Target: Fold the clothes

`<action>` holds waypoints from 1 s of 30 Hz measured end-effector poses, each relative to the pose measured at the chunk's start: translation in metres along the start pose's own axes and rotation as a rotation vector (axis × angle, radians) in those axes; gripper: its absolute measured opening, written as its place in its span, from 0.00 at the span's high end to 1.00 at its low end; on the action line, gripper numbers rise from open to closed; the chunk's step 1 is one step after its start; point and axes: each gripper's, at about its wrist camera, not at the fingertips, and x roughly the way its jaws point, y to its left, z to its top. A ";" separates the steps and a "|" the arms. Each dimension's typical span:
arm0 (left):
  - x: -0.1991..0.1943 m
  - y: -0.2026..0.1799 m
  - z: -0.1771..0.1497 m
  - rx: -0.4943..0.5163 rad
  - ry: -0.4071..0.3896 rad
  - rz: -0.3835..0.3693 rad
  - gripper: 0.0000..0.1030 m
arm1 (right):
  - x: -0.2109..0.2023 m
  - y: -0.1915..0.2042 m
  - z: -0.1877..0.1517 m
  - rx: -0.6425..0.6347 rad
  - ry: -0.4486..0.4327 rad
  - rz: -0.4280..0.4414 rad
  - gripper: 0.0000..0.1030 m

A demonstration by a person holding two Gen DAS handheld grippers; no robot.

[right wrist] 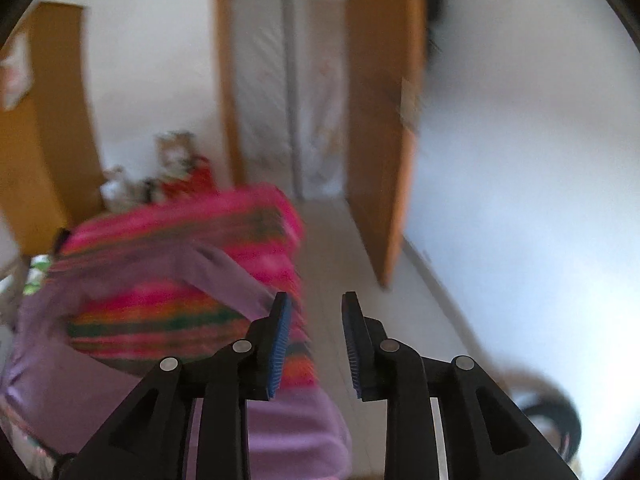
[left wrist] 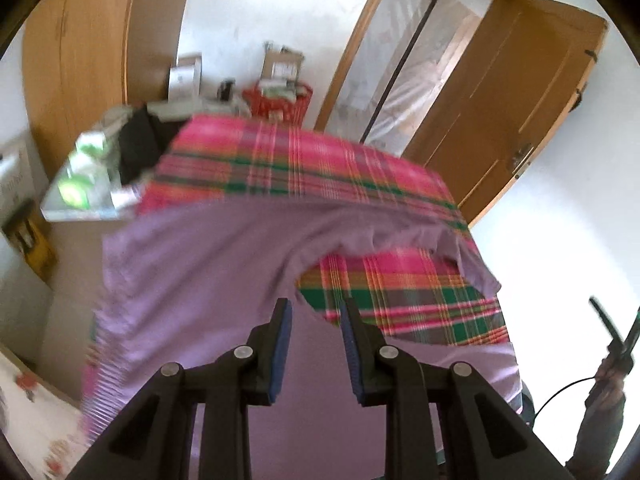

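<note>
A lilac garment (left wrist: 208, 264) lies spread over a pink, green and orange plaid cloth (left wrist: 296, 160) that covers the table. My left gripper (left wrist: 316, 312) is open and empty, just above the garment near its curved edge. My right gripper (right wrist: 316, 312) is open and empty, held off the table's right side over the floor; the garment (right wrist: 280, 420) and the plaid cloth (right wrist: 180, 312) lie to its left, blurred. The right gripper also shows in the left wrist view (left wrist: 614, 330) at the far right.
Boxes and a red basket (left wrist: 280, 100) stand behind the table. A green and white packet (left wrist: 84, 176) and a dark item (left wrist: 136, 148) lie at the table's far left. A wooden door (left wrist: 500, 112) stands open at right. Pale tiled floor (right wrist: 360, 280) runs beside the table.
</note>
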 end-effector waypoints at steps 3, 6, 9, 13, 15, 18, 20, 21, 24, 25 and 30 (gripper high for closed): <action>-0.034 0.003 0.020 0.010 -0.045 -0.006 0.75 | -0.024 0.042 0.045 -0.093 -0.087 0.097 0.72; -0.067 0.004 0.042 0.040 -0.108 0.022 0.75 | -0.042 0.081 0.081 -0.164 -0.154 0.168 0.72; -0.092 0.006 0.065 0.089 -0.160 0.048 0.75 | -0.054 0.109 0.115 -0.160 -0.228 0.271 0.72; -0.088 0.018 0.095 0.131 -0.121 0.104 0.74 | -0.031 0.158 0.146 -0.185 -0.205 0.465 0.66; -0.071 0.032 0.103 0.150 -0.099 0.162 0.74 | -0.002 0.190 0.150 -0.238 -0.151 0.517 0.66; -0.038 0.057 0.112 0.165 -0.059 0.245 0.74 | 0.046 0.241 0.146 -0.317 -0.065 0.557 0.66; -0.008 0.076 0.108 0.184 -0.001 0.244 0.74 | 0.079 0.276 0.137 -0.373 -0.009 0.589 0.66; 0.008 0.086 0.107 0.187 0.038 0.240 0.74 | 0.095 0.292 0.129 -0.410 0.003 0.588 0.66; 0.052 0.113 0.100 0.175 0.109 0.297 0.74 | 0.143 0.338 0.105 -0.521 0.040 0.587 0.66; 0.069 0.124 0.097 0.178 0.131 0.320 0.74 | 0.159 0.352 0.098 -0.553 0.054 0.588 0.66; 0.120 0.154 0.087 0.188 0.209 0.295 0.74 | 0.246 0.387 0.067 -0.573 0.197 0.651 0.66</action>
